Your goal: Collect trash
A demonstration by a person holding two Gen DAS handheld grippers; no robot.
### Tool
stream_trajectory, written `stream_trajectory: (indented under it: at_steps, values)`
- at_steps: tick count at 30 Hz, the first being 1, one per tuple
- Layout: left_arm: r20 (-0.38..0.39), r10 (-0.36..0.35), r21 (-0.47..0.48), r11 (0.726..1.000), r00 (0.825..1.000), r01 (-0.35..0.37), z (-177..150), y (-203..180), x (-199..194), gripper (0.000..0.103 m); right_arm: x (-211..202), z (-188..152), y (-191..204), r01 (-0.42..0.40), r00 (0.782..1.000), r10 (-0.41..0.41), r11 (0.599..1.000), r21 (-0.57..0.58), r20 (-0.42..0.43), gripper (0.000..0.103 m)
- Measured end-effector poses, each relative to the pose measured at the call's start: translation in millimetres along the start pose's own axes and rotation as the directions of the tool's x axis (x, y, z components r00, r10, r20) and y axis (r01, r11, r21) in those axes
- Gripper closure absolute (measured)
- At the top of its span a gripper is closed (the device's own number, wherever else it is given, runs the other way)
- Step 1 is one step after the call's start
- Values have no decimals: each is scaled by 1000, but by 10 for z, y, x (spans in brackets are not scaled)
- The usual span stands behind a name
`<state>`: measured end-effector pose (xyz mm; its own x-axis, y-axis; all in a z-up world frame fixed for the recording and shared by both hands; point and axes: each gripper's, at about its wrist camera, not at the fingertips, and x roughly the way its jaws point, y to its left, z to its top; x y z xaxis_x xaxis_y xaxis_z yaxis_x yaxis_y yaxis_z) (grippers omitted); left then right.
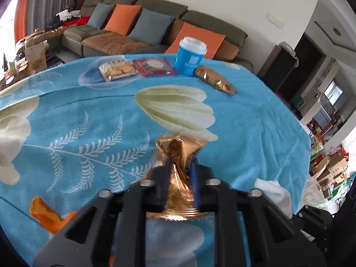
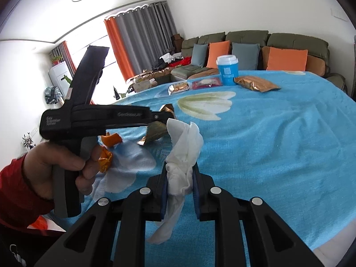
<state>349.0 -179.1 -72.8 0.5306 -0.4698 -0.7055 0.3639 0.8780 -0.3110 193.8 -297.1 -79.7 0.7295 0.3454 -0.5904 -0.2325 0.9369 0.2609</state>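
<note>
A blue floral cloth (image 1: pixel 244 115) is covering the counter in a living room, with an olive sofa (image 1: pixel 207 20) carrying orange and grey cushions sitting behind it and grey and orange curtains (image 2: pixel 142 35) hanging by the window. A blue cup (image 1: pixel 189 55) with a white lid is standing at the far edge; its white label is too blurred to read. Left of the cup, a red packet (image 1: pixel 153 66) and a biscuit packet (image 1: pixel 118 69) are lying; a gold packet (image 1: pixel 214 80) is lying right of it. Nearer than the cup, the left tongs (image 1: pixel 181 162) are pinching a crumpled gold wrapper (image 1: pixel 178 153), and the right tongs (image 2: pixel 179 175) are gripping a white tissue (image 2: pixel 184 146). Orange peel (image 2: pixel 111 139) is lying near the left tongs.
</note>
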Motion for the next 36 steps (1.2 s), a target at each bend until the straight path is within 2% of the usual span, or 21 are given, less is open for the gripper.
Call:
stream_trajectory:
  at_steps: [8,19,27,36]
  values:
    - [110,-21,-16,1000,994,23,-89,-3,-580,97,-117,63,143,-7,999,9,999,-33,39,86]
    - [276,-26,-15,999,961,32,-475,25,-1659,97,-291,120,496,-42,995,51,994,-105,88,86]
    - [363,54,-53,998,930,-37,-1015,210,-2356,97,-366,117,823,-89,989,108,982,-167,103,86]
    - [415,151,-116,987,897,-112,-1558,358,-2872,97,-447,101,1247,-168,975,197,955,-243,99,86]
